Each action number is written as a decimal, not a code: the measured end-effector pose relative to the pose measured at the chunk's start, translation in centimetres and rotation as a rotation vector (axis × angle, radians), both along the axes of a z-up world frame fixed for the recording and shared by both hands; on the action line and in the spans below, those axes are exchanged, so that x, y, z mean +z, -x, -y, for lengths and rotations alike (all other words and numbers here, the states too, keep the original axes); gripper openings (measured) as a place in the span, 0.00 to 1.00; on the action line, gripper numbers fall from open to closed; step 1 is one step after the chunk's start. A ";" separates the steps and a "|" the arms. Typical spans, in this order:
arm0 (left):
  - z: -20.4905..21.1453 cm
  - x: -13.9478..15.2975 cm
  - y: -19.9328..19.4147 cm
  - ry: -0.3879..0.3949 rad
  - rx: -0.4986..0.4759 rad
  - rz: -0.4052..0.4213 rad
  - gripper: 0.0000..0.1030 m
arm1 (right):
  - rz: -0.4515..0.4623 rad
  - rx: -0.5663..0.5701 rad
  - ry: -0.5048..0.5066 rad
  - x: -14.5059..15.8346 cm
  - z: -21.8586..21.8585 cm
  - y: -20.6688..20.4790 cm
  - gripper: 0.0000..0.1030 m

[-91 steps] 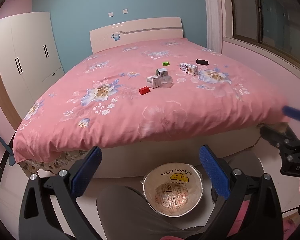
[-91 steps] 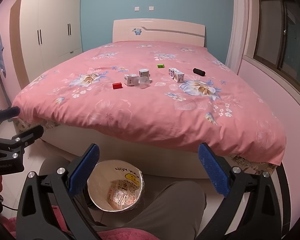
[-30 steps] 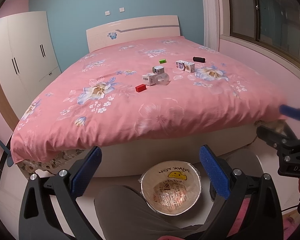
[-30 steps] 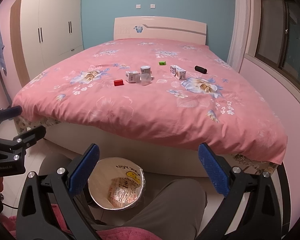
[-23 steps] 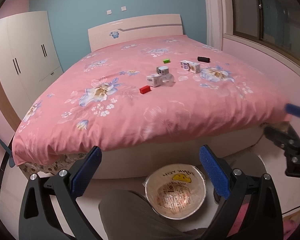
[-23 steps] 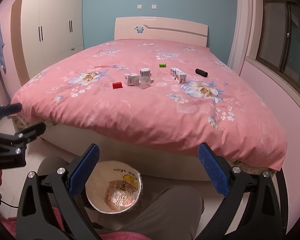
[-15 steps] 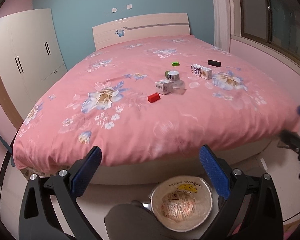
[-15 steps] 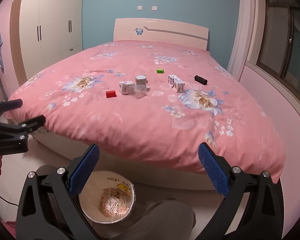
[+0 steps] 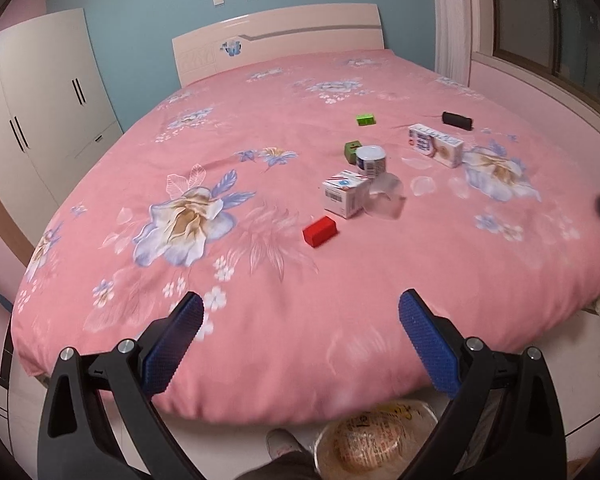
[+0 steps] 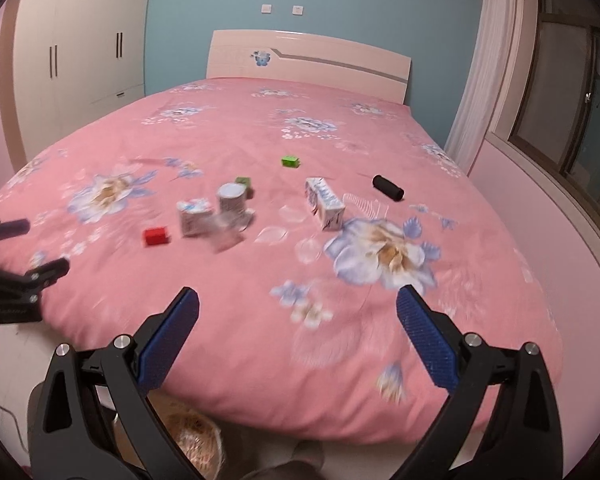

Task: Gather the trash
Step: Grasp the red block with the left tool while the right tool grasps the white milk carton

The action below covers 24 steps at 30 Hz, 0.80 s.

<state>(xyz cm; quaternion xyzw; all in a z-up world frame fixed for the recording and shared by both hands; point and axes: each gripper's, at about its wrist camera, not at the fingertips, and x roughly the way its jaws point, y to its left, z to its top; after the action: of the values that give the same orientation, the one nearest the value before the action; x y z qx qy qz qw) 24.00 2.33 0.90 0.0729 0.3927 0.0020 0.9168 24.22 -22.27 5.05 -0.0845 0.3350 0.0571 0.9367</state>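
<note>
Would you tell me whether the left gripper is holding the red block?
No, the left gripper is open and empty above the bed's near edge, while the red block lies apart on the bedspread.

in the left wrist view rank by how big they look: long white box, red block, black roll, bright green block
1. long white box
2. red block, though it lies nearer the camera, which inflates it
3. black roll
4. bright green block

The roll and green block look close in size, so that order is unsure.

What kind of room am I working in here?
Almost certainly a bedroom: a large bed with a pink floral quilt and a pale headboard, plus a white wardrobe against the wall. Both grippers are open over the bed's foot.
</note>
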 end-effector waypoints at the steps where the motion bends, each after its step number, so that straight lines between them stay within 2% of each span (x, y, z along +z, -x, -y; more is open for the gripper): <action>1: -0.1 -0.4 -1.2 0.004 -0.002 -0.010 0.97 | -0.003 -0.002 0.002 -0.1 0.2 -1.5 0.94; 7: -0.8 -3.3 -7.7 0.012 -0.022 -0.072 0.97 | -0.043 -0.005 0.024 -2.2 1.0 -10.8 0.94; 14: -0.6 -7.2 -13.7 0.026 -0.081 -0.130 0.96 | -0.146 0.002 0.002 -7.7 2.6 -20.7 0.94; 16: -0.6 -8.7 -15.3 0.047 -0.088 -0.171 0.88 | -0.168 0.001 0.004 -9.5 2.9 -23.0 0.94; 17: -0.6 -9.2 -15.8 0.053 -0.092 -0.182 0.80 | -0.185 0.005 -0.004 -10.3 3.0 -24.2 0.94; 20: -0.6 -10.9 -17.5 0.046 -0.098 -0.209 0.75 | -0.222 0.017 -0.034 -12.2 3.3 -27.4 0.94; 22: -0.5 -11.8 -18.2 0.052 -0.111 -0.222 0.68 | -0.240 0.024 -0.044 -13.0 3.3 -29.1 0.94; 24: -0.2 -12.1 -18.6 0.066 -0.122 -0.220 0.57 | -0.261 0.027 -0.044 -13.7 3.1 -30.6 0.94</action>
<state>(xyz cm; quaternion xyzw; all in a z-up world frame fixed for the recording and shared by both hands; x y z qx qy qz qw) 42.56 2.58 -11.21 0.0660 0.4854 -0.0747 0.8686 54.86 -25.35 -8.61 -0.0601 0.4514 0.0877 0.8860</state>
